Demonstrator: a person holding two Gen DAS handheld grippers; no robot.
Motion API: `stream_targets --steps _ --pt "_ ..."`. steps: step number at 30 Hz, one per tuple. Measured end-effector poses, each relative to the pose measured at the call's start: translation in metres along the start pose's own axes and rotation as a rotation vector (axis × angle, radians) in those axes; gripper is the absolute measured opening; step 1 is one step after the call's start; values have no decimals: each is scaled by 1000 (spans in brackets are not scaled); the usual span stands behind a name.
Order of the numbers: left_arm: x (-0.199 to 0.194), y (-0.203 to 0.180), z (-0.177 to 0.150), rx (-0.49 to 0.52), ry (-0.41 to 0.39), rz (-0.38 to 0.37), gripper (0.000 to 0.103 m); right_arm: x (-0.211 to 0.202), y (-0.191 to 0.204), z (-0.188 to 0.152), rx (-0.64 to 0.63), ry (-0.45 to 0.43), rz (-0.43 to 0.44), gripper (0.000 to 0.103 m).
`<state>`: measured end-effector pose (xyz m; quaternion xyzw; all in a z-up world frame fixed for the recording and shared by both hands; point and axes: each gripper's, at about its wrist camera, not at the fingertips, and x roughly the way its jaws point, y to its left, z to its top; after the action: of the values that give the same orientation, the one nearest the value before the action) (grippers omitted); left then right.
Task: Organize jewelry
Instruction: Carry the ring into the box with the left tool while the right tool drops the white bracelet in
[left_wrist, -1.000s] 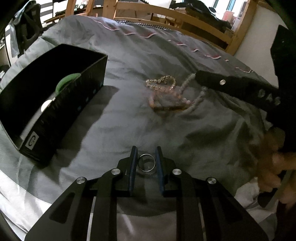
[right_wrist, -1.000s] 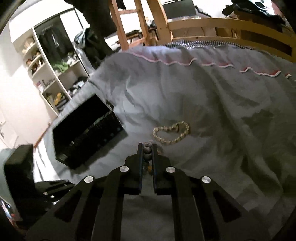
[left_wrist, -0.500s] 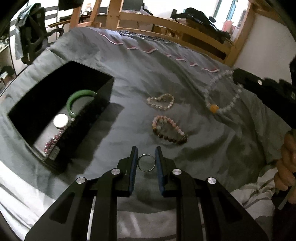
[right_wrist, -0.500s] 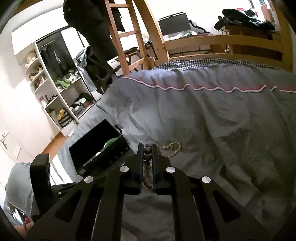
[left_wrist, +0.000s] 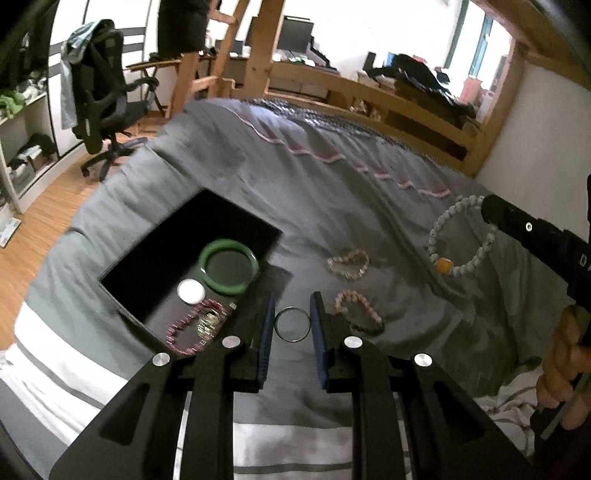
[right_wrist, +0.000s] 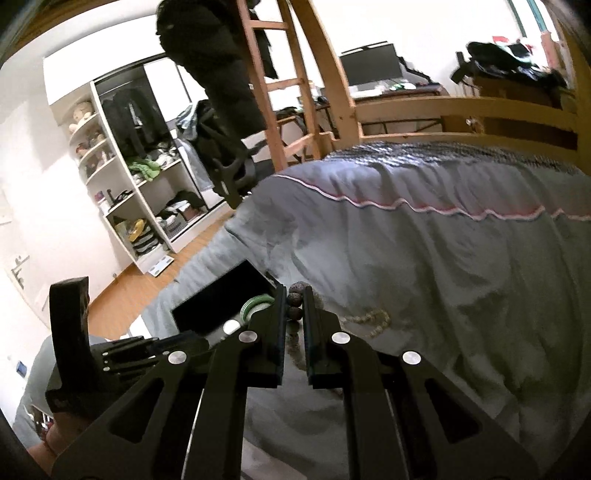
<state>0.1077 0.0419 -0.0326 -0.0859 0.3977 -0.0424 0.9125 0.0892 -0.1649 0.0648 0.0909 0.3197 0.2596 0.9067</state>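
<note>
My left gripper (left_wrist: 291, 325) is shut on a thin silver ring (left_wrist: 291, 325), held above the grey bedspread beside the black box (left_wrist: 236, 218). The box holds a green bangle (left_wrist: 228, 266), a white disc (left_wrist: 191, 291), a pink bead bracelet (left_wrist: 184, 328) and a silvery piece. My right gripper (right_wrist: 294, 306) is shut on a grey bead bracelet (right_wrist: 295, 312); in the left wrist view that bracelet (left_wrist: 460, 238) hangs from its fingers, with an orange bead. A pale bead bracelet (left_wrist: 349, 263) and a pink-brown one (left_wrist: 358, 312) lie on the bed.
The box also shows in the right wrist view (right_wrist: 221, 299), left of my fingers. A wooden bed frame (left_wrist: 373, 92) borders the far side. An office chair (left_wrist: 99, 103) and shelves (right_wrist: 122, 177) stand on the wood floor to the left.
Both grippers have risen well above the bed. The right one has lifted the grey bead bracelet off the pile. The left one, with the ring, now looks down into the box.
</note>
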Motion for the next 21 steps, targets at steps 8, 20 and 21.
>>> stream_targets --steps 8,20,21 --pt "-24 23 26 -47 -74 61 19 34 48 28 -82 5 66 9" --pt "-3 70 42 -191 -36 164 19 123 80 20 -75 109 162 9" --pt "1 71 40 -196 -24 160 19 133 78 15 -62 125 171 9"
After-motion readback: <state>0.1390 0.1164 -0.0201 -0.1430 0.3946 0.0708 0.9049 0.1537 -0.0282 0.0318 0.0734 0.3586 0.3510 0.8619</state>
